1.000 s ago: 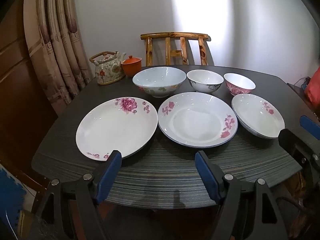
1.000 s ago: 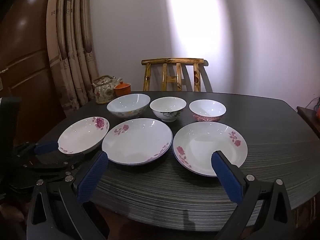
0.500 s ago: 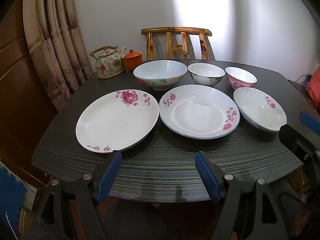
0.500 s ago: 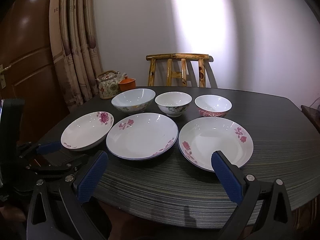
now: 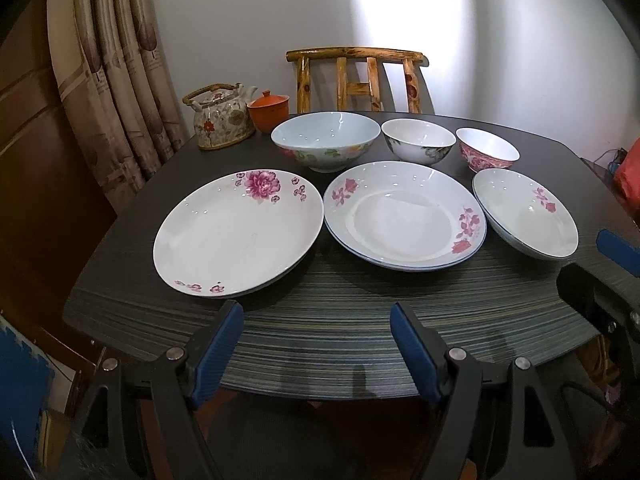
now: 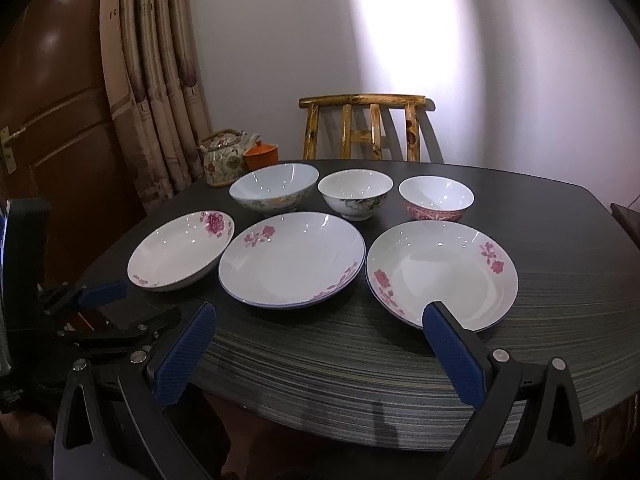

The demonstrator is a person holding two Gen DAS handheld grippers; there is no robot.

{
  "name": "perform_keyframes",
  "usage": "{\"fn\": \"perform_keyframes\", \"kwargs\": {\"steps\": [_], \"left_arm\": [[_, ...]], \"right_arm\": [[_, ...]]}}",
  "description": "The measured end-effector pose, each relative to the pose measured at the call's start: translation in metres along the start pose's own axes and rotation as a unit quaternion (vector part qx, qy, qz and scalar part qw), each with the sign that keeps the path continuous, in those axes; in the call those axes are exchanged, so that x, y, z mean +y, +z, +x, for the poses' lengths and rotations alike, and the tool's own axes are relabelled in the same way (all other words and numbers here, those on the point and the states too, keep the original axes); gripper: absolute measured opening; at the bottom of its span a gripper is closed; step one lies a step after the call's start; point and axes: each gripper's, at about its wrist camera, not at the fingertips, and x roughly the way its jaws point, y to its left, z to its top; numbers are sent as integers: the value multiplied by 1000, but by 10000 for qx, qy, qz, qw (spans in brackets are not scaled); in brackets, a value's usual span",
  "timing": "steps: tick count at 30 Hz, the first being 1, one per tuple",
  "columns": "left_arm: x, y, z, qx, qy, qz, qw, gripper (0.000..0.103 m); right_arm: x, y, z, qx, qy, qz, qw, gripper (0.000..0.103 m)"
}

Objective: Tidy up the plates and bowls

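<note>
- Left wrist view: left gripper (image 5: 316, 330), jaws spread and empty, has risen slightly over the near edge of the striped dark table (image 5: 340, 328); no dish touched yet. Three glossy ceramic plates in front: peony plate (image 5: 236, 236), blue-rimmed plate (image 5: 404, 216), small deep plate (image 5: 526, 216).
- Right wrist view: right gripper (image 6: 320, 336) also wide apart, empty. Behind the plates, three round bowls: pale blue bowl (image 6: 274, 186), white bowl (image 6: 355, 193), pink-patterned bowl (image 6: 436, 199). Nothing stacked.

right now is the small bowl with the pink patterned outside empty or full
Empty. The small pink patterned bowl stands upright on the dark table, and its plain white inside shows only light glints, with nothing in it.
</note>
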Motion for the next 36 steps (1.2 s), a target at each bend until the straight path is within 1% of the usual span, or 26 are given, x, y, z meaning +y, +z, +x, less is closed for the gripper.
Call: {"fn": "perform_keyframes", "kwargs": {"steps": [7,11,15,17,19,24,27,28,30,31,32,33,36], "left_arm": [[14,4,1,117,90,-56,9999,78],[34,11,3,214,156,-267,9993,78],[53,20,4,276,258,-469,9982,78],[61,24,6,324,326,-533,9975,78],[71,28,9,404,399,-601,9966,78],[94,32,20,627,608,-710,9936,78],[109,33,31,871,751,-895,9893,78],[115,32,35,932,755,-969,9880,78],[126,32,40,1020,814,-1088,9855,78],[133,32,42,1077,834,-1181,9836,78],[138,31,43,1099,813,-1247,9827,78],[144,30,44,1134,777,-1352,9812,78],[158,30,46,1204,717,-1567,9777,78]], "right_arm": [[-1,5,5,280,285,31,9992,103],[3,19,6,408,533,-35,9977,103],[15,40,10,595,896,-235,9939,103],[25,51,14,687,1137,-388,9904,103],[35,60,18,743,1282,-532,9875,103],[47,81,45,1076,1864,-399,9757,103],[55,93,66,1213,2024,-440,9708,103],[56,96,73,1298,2175,-421,9665,103],[63,103,89,1440,2270,-476,9620,101],[67,105,97,1525,2363,-509,9583,100],[71,108,108,1654,2477,-518,9532,94],[74,111,119,1771,2483,-527,9509,84],[83,117,147,2053,2656,-544,9404,71]]}}
